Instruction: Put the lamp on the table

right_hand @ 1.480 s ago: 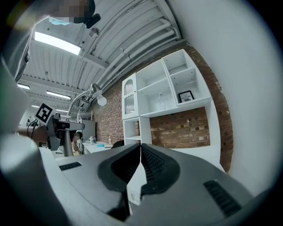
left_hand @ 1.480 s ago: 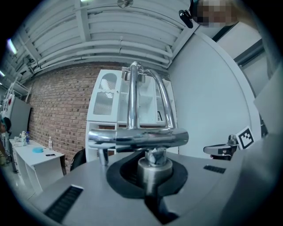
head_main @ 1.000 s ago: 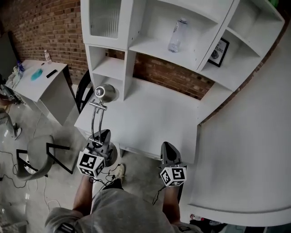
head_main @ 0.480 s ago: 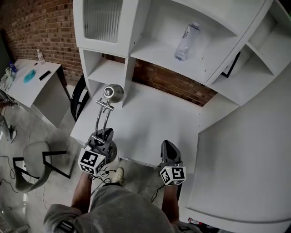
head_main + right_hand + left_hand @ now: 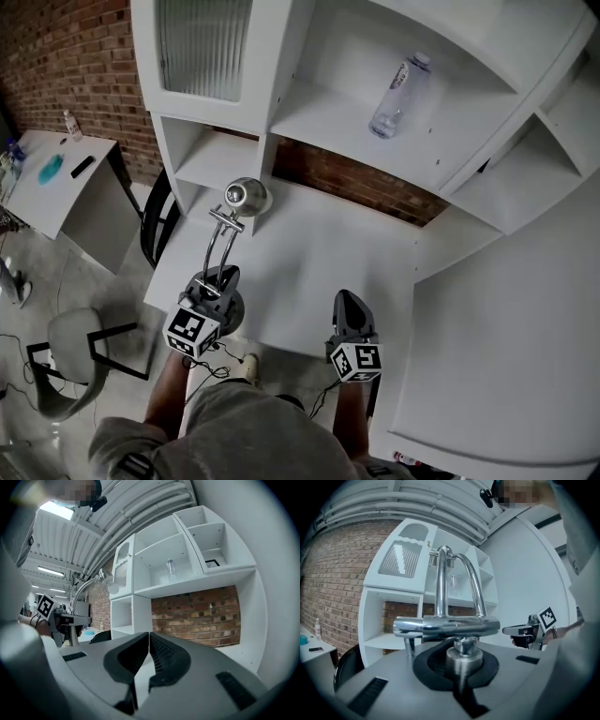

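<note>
The left gripper (image 5: 221, 281) is clamped tight on the chrome post at the foot of the lamp (image 5: 246, 197), its jaws as far in as the post lets them, while the right gripper (image 5: 349, 306) holds nothing, its jaws pressed together. In the left gripper view the lamp's crossbar and twin curved tubes rise straight up from the jaws. The lamp stands upright at the near-left edge of the white table (image 5: 323, 248), its round head over the tabletop close to the shelf unit (image 5: 309, 108); I cannot tell whether its base touches the top. A clear bottle (image 5: 399, 82) lies in an upper compartment of the shelves. A brick wall (image 5: 70, 52) runs behind them, and at far left stand a small white side table (image 5: 42, 192) and a grey chair (image 5: 73, 336) on the concrete floor. Against a second ago, the lamp's base has gone from short of the table's front edge to right at it, the person stands closer, and the framed picture on the shelves has dropped out of the head view.
</note>
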### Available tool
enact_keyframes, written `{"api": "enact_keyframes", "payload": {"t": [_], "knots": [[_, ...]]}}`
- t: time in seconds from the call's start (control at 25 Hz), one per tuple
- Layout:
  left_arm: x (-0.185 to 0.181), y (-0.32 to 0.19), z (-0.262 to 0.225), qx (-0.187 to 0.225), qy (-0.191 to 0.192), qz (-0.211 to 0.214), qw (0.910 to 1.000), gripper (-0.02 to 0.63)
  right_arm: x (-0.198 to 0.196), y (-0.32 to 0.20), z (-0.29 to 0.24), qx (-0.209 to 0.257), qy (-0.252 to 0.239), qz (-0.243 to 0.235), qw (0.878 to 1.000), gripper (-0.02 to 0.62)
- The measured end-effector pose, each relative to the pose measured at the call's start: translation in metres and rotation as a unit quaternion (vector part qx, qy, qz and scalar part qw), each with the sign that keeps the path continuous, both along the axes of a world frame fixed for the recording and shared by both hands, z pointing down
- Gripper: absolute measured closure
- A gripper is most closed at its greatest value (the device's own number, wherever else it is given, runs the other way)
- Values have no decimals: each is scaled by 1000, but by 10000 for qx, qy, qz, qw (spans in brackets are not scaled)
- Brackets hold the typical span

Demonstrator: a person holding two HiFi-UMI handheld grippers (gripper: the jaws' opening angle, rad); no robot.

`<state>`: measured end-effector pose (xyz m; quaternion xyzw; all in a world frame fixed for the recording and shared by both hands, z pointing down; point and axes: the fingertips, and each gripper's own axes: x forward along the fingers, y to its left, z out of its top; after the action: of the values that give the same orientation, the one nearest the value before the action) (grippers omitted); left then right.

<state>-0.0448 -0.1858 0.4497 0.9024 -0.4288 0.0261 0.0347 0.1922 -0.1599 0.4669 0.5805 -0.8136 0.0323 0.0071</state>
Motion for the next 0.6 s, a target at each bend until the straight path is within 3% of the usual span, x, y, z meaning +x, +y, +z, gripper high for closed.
{"api": "enact_keyframes", "payload": {"t": [0.2,0.6], "knots": [[2,-25,13,-119,-25,168,9998,606,-5,-17,4,-67,16,77,9999,571],[16,-62,18,44,-46,466,9989,606,-14,-52,9,-216,63,12,9997,571]]}}
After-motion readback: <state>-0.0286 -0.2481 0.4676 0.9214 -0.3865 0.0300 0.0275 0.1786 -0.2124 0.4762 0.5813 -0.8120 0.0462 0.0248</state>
